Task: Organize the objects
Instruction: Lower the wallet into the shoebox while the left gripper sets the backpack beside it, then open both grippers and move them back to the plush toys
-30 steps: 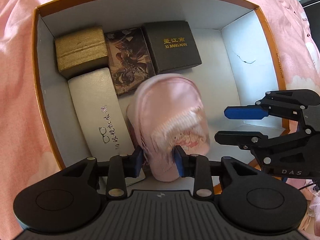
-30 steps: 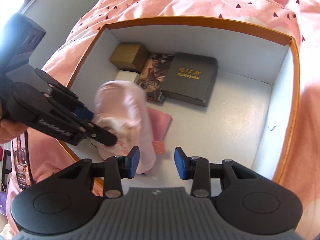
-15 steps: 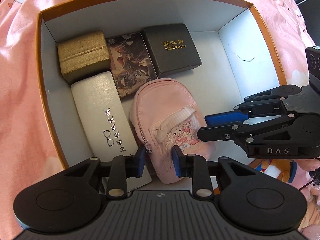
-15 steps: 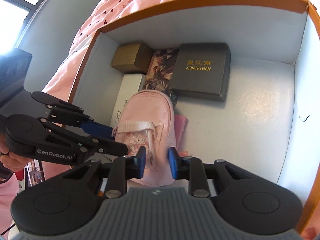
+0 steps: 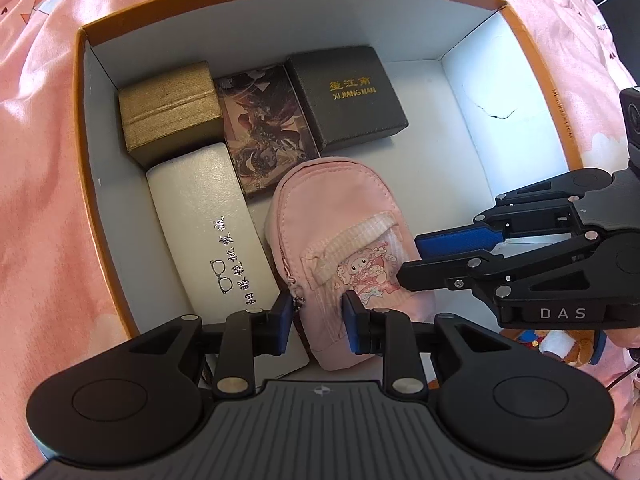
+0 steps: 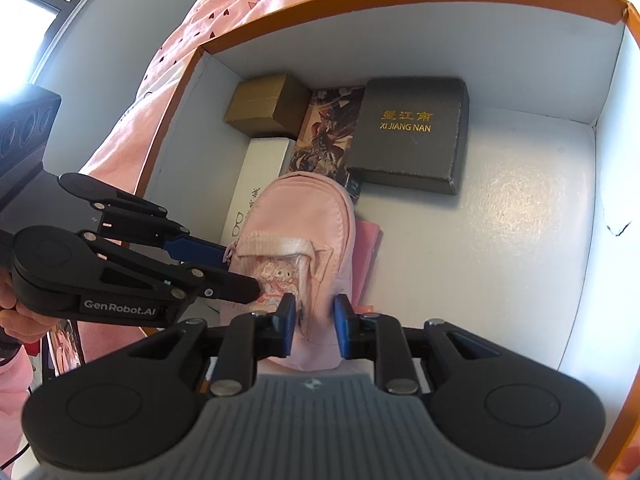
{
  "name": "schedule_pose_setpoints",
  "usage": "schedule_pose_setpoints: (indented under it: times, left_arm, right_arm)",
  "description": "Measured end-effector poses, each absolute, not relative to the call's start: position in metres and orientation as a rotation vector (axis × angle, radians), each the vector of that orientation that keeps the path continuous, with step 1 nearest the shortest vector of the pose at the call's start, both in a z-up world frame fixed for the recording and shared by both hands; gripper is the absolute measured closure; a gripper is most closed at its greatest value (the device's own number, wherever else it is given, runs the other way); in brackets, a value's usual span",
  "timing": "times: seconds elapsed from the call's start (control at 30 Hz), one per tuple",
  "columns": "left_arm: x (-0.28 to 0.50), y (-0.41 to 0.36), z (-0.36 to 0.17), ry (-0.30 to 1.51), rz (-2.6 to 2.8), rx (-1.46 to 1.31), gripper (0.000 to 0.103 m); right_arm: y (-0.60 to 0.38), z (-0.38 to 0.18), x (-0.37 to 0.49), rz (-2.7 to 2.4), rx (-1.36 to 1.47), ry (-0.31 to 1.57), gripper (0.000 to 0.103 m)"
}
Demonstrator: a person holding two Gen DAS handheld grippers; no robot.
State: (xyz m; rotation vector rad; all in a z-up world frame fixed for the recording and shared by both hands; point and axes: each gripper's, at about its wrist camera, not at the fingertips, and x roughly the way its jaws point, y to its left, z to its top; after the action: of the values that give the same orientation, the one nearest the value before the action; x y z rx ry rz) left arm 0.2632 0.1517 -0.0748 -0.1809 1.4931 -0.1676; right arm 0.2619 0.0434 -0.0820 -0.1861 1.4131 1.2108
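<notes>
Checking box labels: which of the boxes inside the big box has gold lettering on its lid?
The black box at the back, printed XI JIANG NAN. The gold box is unlettered; the white glasses case carries dark writing.

Both tools are black plastic with blue pads on the fingertips and silver screws at the joints. The left gripper (image 5: pixel 316 322) reads "GenRobot.AI" in white on its side — the right gripper (image 6: pixel 314 326) reads "DAS". A pink sleeve (image 6: pixel 14 364) shows behind the left one.

Beneath the small pink fabric backpack-shaped pouch (image 6: pixel 298 236) lies a flat pink item (image 6: pixel 369 256) (mostly covered); the pouch's near end is hidden behind gripper bodies.
</notes>
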Motion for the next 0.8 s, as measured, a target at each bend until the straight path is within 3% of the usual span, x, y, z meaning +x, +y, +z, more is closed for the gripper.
schedule_pose_setpoints:
  times: [0.07, 0.27, 0.8]
  left_arm:
    - [0.261, 0.153, -0.071, 1.475, -0.17, -0.177, 0.07]
    - [0.258, 0.156, -0.053, 1.413, -0.162, -0.202, 0.066]
    - [0.164, 0.089, 0.019, 0.986, -0.128, -0.194, 0.066]
  right_arm:
    - [0.041, -0.078, 0.262, 1.217, -0.185, 1.398, 0.07]
    - [0.035, -0.068, 0.264, 1.203, -0.175, 1.36, 0.065]
    - [-0.046, 0.005, 0.212, 1.143, -0.181, 1.021, 0.059]
